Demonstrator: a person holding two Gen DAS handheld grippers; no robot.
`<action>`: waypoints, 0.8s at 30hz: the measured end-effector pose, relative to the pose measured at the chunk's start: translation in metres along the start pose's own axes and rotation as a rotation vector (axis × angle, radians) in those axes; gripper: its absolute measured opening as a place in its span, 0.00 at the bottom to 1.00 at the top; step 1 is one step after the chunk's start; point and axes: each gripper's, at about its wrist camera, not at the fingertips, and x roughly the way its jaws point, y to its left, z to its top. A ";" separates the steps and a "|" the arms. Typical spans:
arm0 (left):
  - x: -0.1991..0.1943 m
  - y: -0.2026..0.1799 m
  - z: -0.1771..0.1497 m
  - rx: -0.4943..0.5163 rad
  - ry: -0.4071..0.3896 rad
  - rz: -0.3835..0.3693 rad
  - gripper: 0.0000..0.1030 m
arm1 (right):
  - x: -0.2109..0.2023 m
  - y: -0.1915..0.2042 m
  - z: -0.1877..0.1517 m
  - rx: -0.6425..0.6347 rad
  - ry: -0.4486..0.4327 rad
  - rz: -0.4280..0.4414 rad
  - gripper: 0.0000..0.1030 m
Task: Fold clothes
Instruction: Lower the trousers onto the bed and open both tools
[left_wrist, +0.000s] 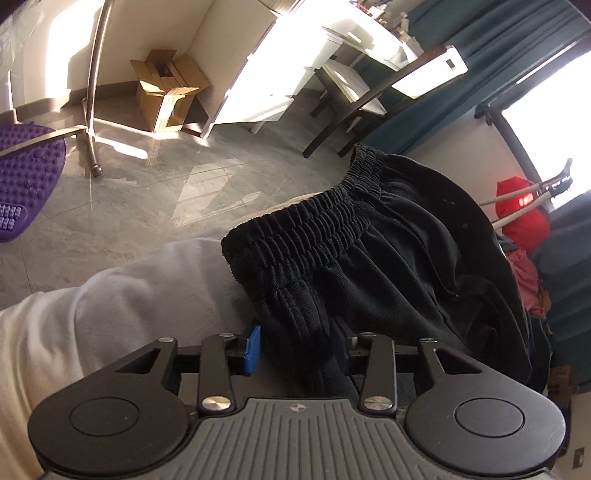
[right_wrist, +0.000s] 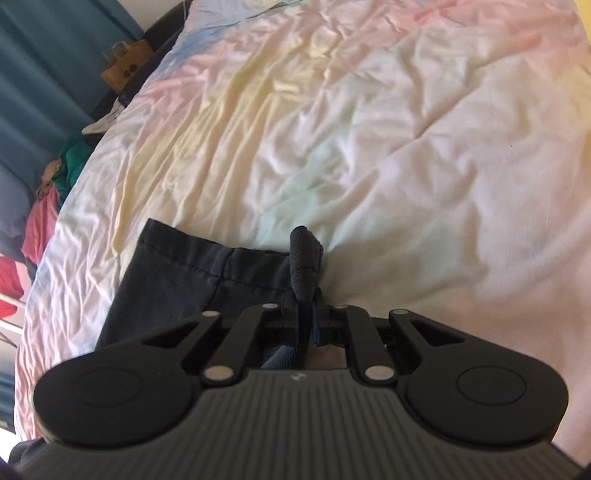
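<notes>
Shorts of black cloth hang between my two tools above the pastel bedsheet, part of the fabric lying on it. Next in size, my white sleeve sits beside the elastic waistband. My left gripper pinches cloth below that waistband; my right gripper is clamped narrowly on a bunched corner.

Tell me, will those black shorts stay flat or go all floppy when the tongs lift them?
Probably floppy: the black shorts already sag and bunch around the left tongs. The gathered waistband looks stretchy, so it may scrunch. They seem light; the right tongs hold up a corner by a small pinch above the bedsheet.
</notes>
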 end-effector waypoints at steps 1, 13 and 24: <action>-0.004 -0.005 -0.001 0.046 0.001 0.003 0.66 | -0.003 0.003 0.000 -0.018 -0.017 0.000 0.16; -0.064 -0.109 -0.057 0.492 -0.277 0.004 0.94 | -0.090 0.065 -0.021 -0.372 -0.259 0.289 0.72; -0.035 -0.223 -0.151 0.739 -0.380 -0.167 0.97 | -0.150 0.114 -0.092 -0.682 -0.201 0.650 0.72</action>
